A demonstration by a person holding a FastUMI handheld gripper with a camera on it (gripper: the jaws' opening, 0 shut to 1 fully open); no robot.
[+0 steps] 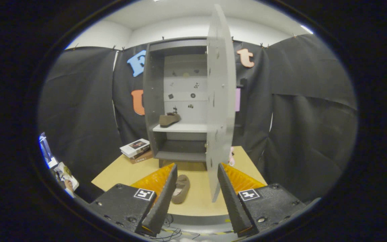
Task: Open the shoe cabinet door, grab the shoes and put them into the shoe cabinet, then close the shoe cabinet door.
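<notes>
One shoe is already sitting on the pale middle shelf of the shoe cabinet, its toe pointing toward the open side; the second shoe is lying on the tan table, just ahead of the left finger and partly hidden behind its tip, between the fingers and the cabinet's foot; the cabinet door is standing swung wide open, edge-on toward the camera, its lower corner reaching down between the two fingers. In the gripper view, the gripper is hovering above the near edge of the table with its fingers spread wide apart and nothing between them.

The shoe on the table is looking like a soft, low slipper or loafer, so it is probably going to be light and floppy, yielding under pressure rather than slipping; a pinch across the side wall of the opening, near the heel or the middle, is seeming the surest hold, since the sole alone may be too flat to catch. The door is appearing a thin, stiff panel that should be swinging easily when pushed on its free edge. A stack of books is resting on the table left of the cabinet, well clear of the shoe.
</notes>
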